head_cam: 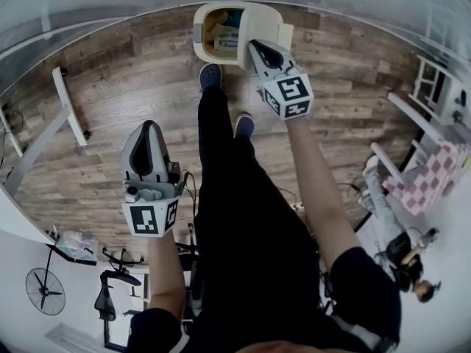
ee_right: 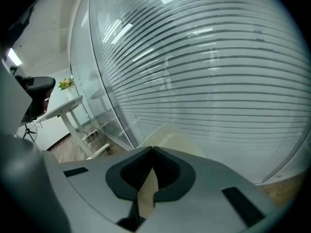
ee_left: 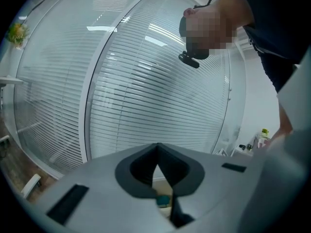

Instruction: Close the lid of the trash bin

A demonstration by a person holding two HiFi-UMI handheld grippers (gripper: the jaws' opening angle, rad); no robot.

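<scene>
Right gripper: jaws together at the tips, nothing clamped. In the right gripper view the tips meet in front of the cream plastic lid, which also shows through the slit below them; contact with the lid cannot be told. Right arm stretched forward to 12 o'clock, bare forearm, marker cube facing up.

Left gripper: jaws together too, empty. It's held back at 9 o'clock in the head view, well apart from the bin, with the elbow bent and the tip pointing to 12 o'clock.

Cream rectangular trash bin sits at 12 o'clock on the floor, just beyond the person's blue shoes. Its lid is raised at the bin's 3 o'clock side, opening uncovered, yellow and blue rubbish inside.

Brown wood-plank floor. Glass wall with white slat blinds fills both gripper views. White desk frame at 10 o'clock, black floor fan at 8 o'clock, pink checked cloth at 3 o'clock.
</scene>
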